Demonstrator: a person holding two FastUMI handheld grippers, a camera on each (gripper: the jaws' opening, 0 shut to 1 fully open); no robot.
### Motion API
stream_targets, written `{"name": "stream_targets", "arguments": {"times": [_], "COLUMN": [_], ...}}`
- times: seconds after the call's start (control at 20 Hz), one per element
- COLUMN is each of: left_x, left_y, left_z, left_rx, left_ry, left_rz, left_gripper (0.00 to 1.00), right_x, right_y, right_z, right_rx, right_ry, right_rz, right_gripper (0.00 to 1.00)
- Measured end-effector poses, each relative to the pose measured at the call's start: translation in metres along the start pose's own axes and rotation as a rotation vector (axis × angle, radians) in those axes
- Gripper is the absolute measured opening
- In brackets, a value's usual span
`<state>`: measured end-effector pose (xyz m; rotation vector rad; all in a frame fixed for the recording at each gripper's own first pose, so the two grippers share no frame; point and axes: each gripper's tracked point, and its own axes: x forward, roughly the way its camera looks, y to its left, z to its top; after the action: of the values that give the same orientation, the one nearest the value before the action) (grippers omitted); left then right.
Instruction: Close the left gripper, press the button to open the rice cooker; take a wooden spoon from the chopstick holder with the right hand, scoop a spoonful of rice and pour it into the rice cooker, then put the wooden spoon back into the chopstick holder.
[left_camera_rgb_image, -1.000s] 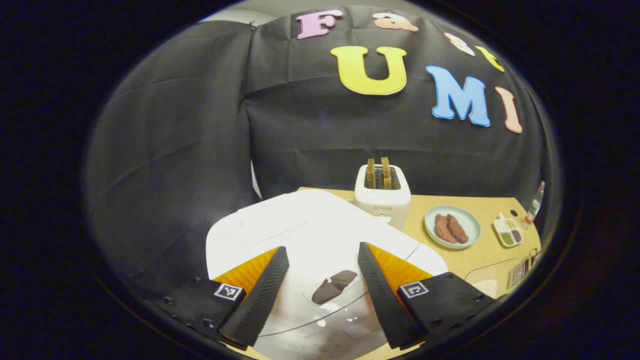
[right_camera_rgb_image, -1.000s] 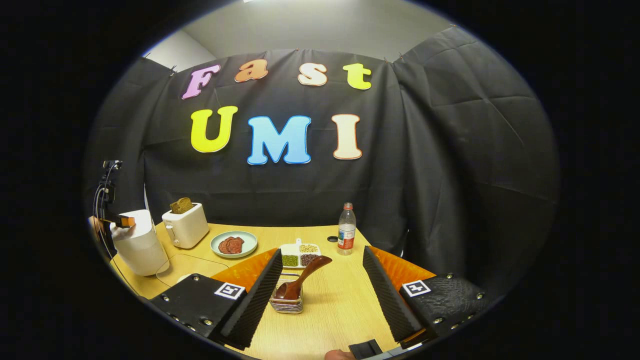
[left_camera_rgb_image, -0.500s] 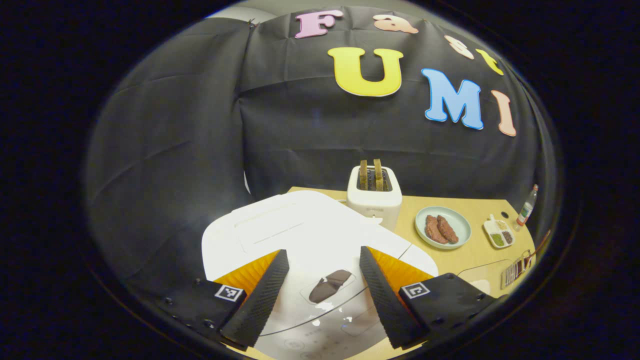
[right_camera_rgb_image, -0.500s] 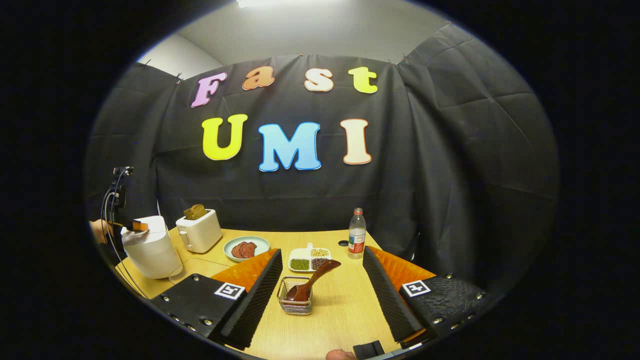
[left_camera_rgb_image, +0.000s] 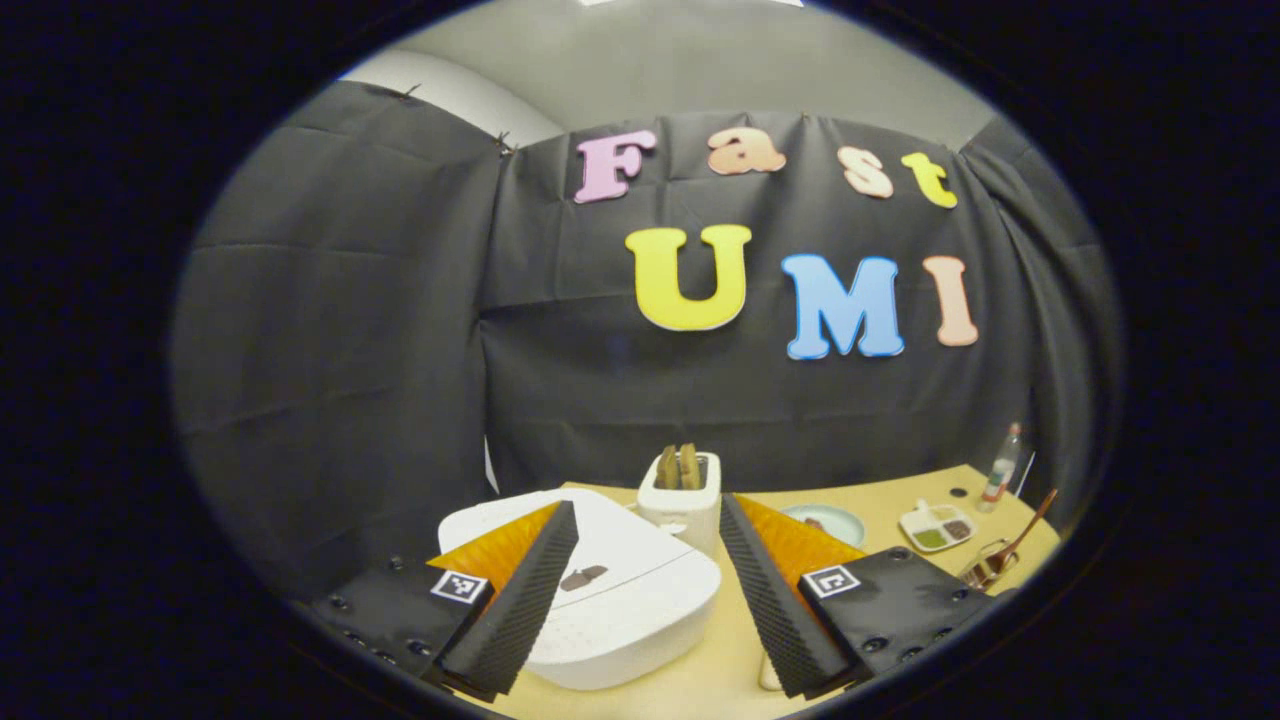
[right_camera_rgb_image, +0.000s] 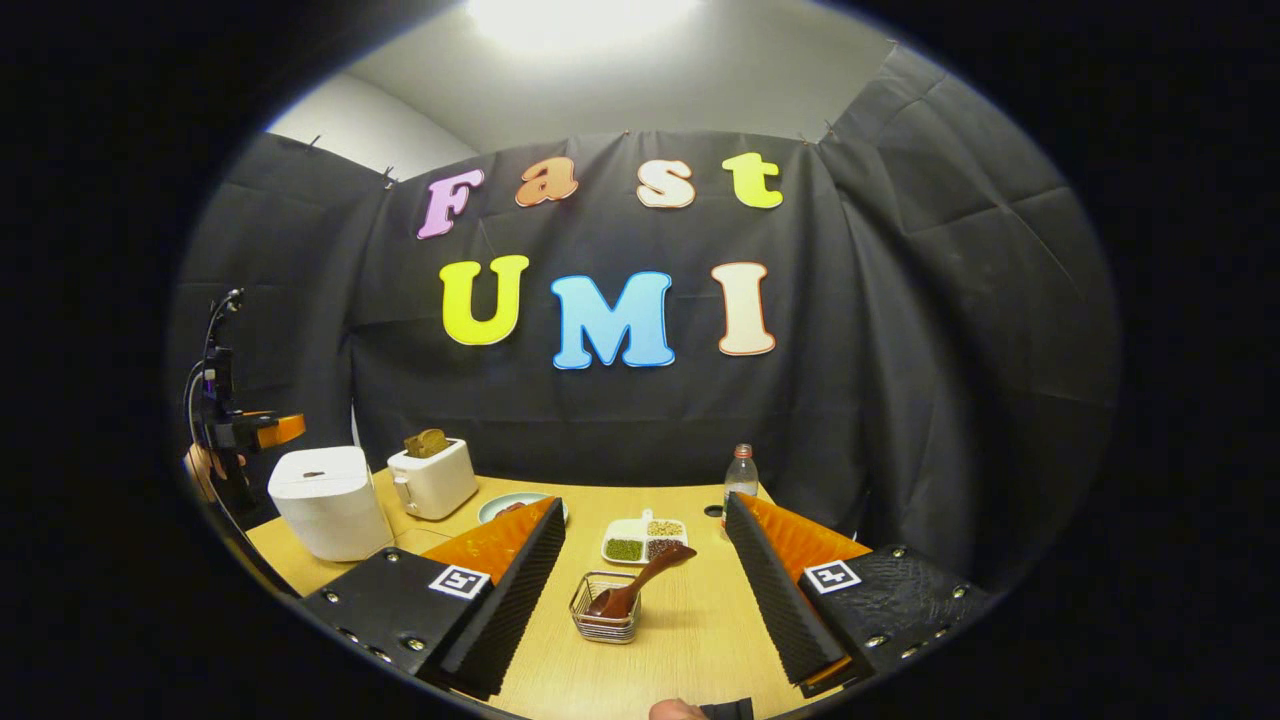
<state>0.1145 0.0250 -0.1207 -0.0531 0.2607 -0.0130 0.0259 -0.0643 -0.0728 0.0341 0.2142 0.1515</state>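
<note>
A: What is on the far left of the table (right_camera_rgb_image: 690, 630)?

B: In the right gripper view, the white cooker (right_camera_rgb_image: 328, 502) sits there with its lid down. The left gripper (right_camera_rgb_image: 262, 431) hangs above it, held by a hand (right_camera_rgb_image: 203, 471). It does not touch the cooker.

A: Is the left gripper holding something?

B: No. In the left gripper view, the left gripper's (left_camera_rgb_image: 648, 590) 2 fingers stand wide apart with nothing between them. The cooker (left_camera_rgb_image: 610, 590) is just below and in front of them.

A: What comes next?

B: A white toaster (right_camera_rgb_image: 433, 478) with bread sticking up, just right of the cooker. Then a plate (right_camera_rgb_image: 500, 507), partly hidden behind a finger.

A: Where is the spoon?

B: The brown spoon (right_camera_rgb_image: 640, 583) stands tilted in the wire holder (right_camera_rgb_image: 604, 620), near the middle of the table. Its handle leans to the right. The holder sits between the right gripper's (right_camera_rgb_image: 645, 592) 2 fingers, a bit farther off.

A: Is that gripper holding it?

B: No. Its fingers are spread wide and grip nothing.

A: And past the holder?

B: A small tray (right_camera_rgb_image: 644, 541) with green, pale and dark grains. Then a bottle (right_camera_rgb_image: 740, 479) near the back wall.
</note>
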Motion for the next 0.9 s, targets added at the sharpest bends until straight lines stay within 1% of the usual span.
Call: {"name": "stream_targets", "arguments": {"times": [0.05, 0.15, 0.25, 0.35, 0.4, 0.45, 0.5, 0.55, 0.6, 0.65, 0.7, 0.8, 0.85, 0.9], "left_x": [-0.018, -0.052, -0.08, -0.101, -0.111, -0.12, -0.128, -0.135, -0.14, -0.148, -0.157, -0.171, -0.176, -0.182], "left_y": [-0.011, -0.034, -0.052, -0.069, -0.072, -0.077, -0.082, -0.083, -0.082, -0.08, -0.077, -0.069, -0.063, -0.059], "left_z": [0.006, 0.014, 0.02, 0.03, 0.032, 0.032, 0.031, 0.03, 0.032, 0.035, 0.034, 0.038, 0.039, 0.039], "left_rx": [-0.003, 0.009, 0.037, 0.056, 0.055, 0.046, 0.042, 0.042, 0.04, 0.035, 0.024, -0.002, -0.012, -0.018], "left_ry": [-0.021, -0.052, -0.074, -0.107, -0.115, -0.122, -0.122, -0.128, -0.136, -0.139, -0.143, -0.157, -0.159, -0.162], "left_rz": [-0.004, -0.021, -0.051, -0.085, -0.097, -0.114, -0.129, -0.139, -0.143, -0.139, -0.135, -0.131, -0.129, -0.123], "left_gripper": [0.98, 0.98, 0.98, 0.99, 0.95, 0.98, 0.98, 0.95, 1.0, 0.95, 0.95, 0.95, 0.98, 0.95], "right_x": [-0.002, -0.008, -0.014, -0.022, -0.035, -0.038, -0.042, -0.047, -0.051, -0.055, -0.061, -0.068, -0.071, -0.073], "right_y": [0.001, 0.004, 0.006, 0.019, 0.025, 0.031, 0.039, 0.047, 0.055, 0.06, 0.066, 0.079, 0.086, 0.091], "right_z": [0.001, 0.005, 0.012, 0.022, 0.028, 0.032, 0.034, 0.036, 0.039, 0.041, 0.043, 0.044, 0.042, 0.041], "right_rx": [-0.005, -0.036, -0.069, -0.081, -0.091, -0.102, -0.109, -0.113, -0.115, -0.118, -0.117, -0.109, -0.103, -0.096], "right_ry": [-0.009, -0.031, -0.059, -0.09, -0.103, -0.112, -0.115, -0.117, -0.125, -0.131, -0.137, -0.141, -0.136, -0.132], "right_rz": [0.02, 0.047, 0.05, 0.064, 0.069, 0.071, 0.075, 0.081, 0.082, 0.077, 0.073, 0.068, 0.072, 0.072], "right_gripper": [0.98, 0.98, 0.99, 0.98, 0.98, 0.98, 0.98, 0.98, 0.98, 0.94, 0.96, 0.96, 0.96, 0.96]}}
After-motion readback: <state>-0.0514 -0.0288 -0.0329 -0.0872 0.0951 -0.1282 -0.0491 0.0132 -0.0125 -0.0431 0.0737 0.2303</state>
